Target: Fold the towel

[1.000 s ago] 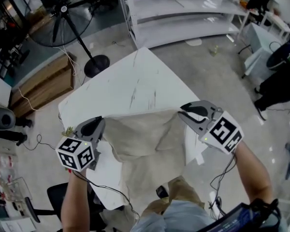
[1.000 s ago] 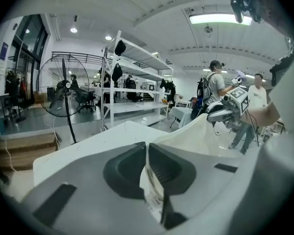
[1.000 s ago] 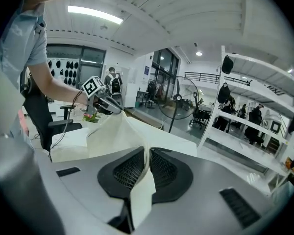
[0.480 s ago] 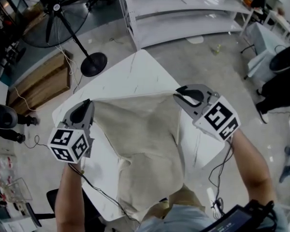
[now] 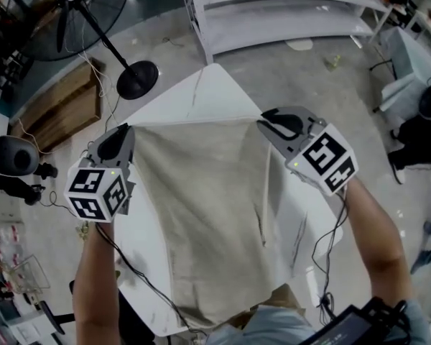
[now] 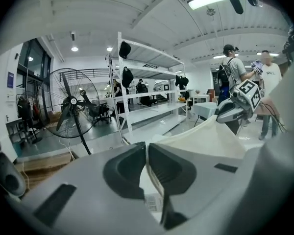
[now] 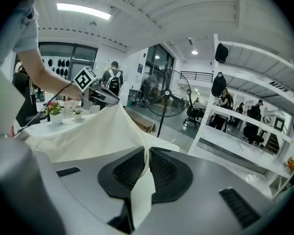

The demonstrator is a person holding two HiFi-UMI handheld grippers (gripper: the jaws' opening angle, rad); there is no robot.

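While your left gripper (image 5: 125,131) and right gripper (image 5: 263,122) pinch corners of the towel (image 5: 208,207), overstretching could slip one free.

matt beige cloth towel (image 5: 201,192) on smooth white table (image 5: 201,99).

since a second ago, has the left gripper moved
Yes. The left gripper has moved away from the person, closer to the fan base, spreading the towel it grips.
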